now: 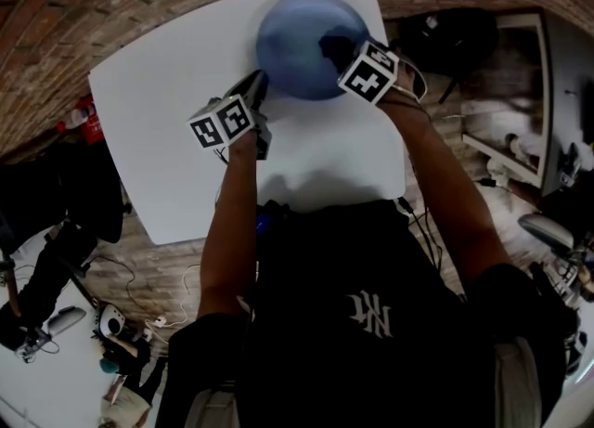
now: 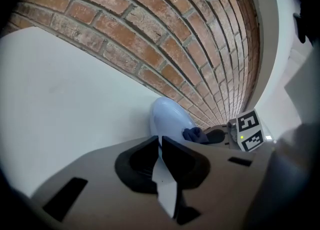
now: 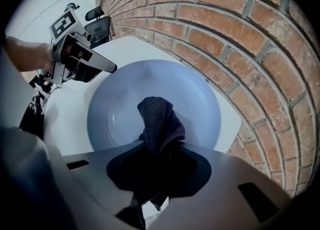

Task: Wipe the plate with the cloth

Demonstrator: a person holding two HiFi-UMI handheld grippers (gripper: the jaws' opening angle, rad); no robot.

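Jaws of the left gripper (image 2: 159,146) pinch the plate (image 2: 167,119) by its rim — right gripper (image 3: 157,149) jaws clamp the cloth (image 3: 157,116) over the plate

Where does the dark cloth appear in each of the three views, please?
Head view: cloth at top centre, on the right part of the blue plate.
Left gripper view: lower middle, at the plate's right edge.
Right gripper view: centre, over the plate's middle.
Shared landmark: the blue plate.
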